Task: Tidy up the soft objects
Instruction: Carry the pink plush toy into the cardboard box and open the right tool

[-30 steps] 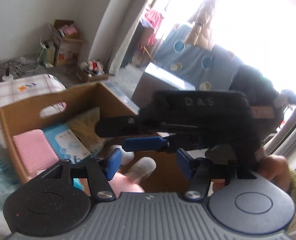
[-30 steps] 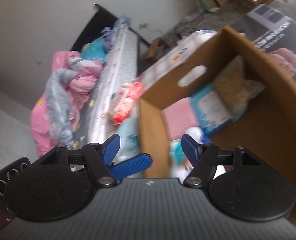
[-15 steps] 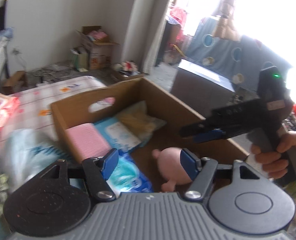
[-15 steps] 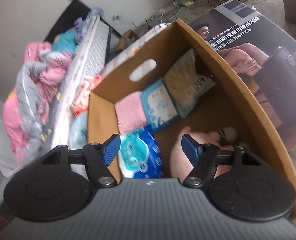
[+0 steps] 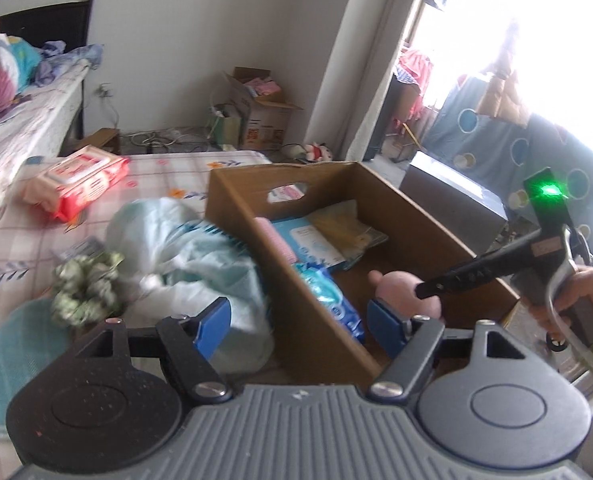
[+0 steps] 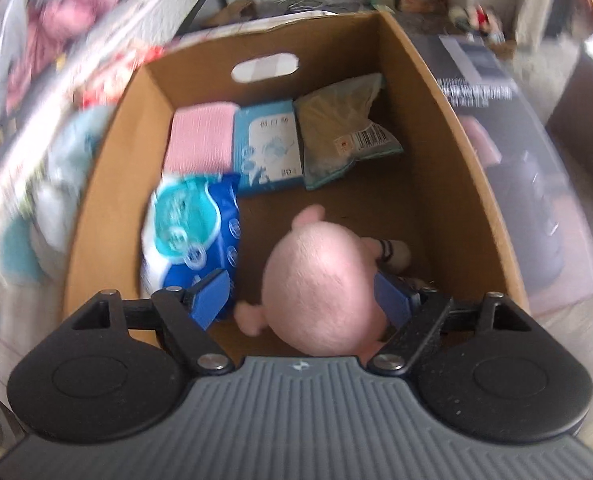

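Note:
A cardboard box sits on the mattress. It holds a pink plush toy, a blue tissue pack, a pink cloth, a light-blue pack and a tan bag. My right gripper is open, hovering inside the box with the plush between its fingers. My left gripper is open and empty above the box's near wall. Outside the box lie a light-blue cloth, a green scrunchie and a red wipes pack.
A teal cloth lies at the mattress's near left. A bed with pink bedding stands at the left. Cardboard boxes stand by the far wall. A dark printed box sits right of the cardboard box.
My left gripper has swung left, so the mattress and the loose cloths now show. My right gripper has moved over the box and lower, closer to the pink plush lying inside.

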A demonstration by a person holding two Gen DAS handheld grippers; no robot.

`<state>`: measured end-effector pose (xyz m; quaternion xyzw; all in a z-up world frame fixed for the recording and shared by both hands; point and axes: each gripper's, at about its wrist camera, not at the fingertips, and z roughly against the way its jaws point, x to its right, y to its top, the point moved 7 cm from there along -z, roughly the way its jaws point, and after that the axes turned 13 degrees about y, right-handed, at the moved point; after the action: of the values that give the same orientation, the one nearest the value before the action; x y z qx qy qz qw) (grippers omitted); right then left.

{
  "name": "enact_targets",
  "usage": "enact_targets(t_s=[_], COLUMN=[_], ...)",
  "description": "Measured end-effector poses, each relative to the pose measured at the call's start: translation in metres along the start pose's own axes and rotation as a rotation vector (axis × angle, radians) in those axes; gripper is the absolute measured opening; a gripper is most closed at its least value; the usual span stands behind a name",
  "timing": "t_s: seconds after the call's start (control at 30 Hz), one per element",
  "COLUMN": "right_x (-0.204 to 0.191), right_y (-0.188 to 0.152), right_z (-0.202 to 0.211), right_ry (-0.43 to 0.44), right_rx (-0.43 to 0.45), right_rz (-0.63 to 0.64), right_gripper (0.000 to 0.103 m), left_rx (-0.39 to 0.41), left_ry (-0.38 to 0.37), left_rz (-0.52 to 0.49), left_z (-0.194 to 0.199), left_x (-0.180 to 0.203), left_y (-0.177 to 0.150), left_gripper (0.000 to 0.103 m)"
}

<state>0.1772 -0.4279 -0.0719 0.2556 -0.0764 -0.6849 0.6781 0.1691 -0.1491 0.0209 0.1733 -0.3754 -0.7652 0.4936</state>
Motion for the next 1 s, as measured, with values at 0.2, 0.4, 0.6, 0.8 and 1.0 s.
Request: enact_targets(t_s=[0.2,0.4,0.6,0.8,1.0], right_x=[-0.03,-0.029,-0.019,0.011,0.029], right_y=[-0.012,-0.019,-0.006,0.016,0.049], right_z=[-0.024,-0.06,-0.071,-0.056,-0.002], right_ry=[-0.073,-0.159,-0.238,-0.21,0.097], right_rx=[-0.198,-0.322,-0.29,-0.149,0.074], right_rz=[0.31,0.432,0.492,0.263,-0.086], right_gripper=[0.084,0.094,0.098,0.069,0.069], left_rx=[-0.002,0.015,0.019,0.019,0.01], left_ry=[0.015,0.009,0.018,0.02,0.027], left_rz=[0.017,0.034,0.044,0.044,0.038], left_z=[0.007,0.015,0.02,0.021,0.019], left_x=[-0.012,-0.015,-0.019,-0.019,-0.018], left_y=[-0.011,-0.014,-0.015,-0.017,-0.016], left_gripper=[0.076,0.076,0.077,0.077,0.077])
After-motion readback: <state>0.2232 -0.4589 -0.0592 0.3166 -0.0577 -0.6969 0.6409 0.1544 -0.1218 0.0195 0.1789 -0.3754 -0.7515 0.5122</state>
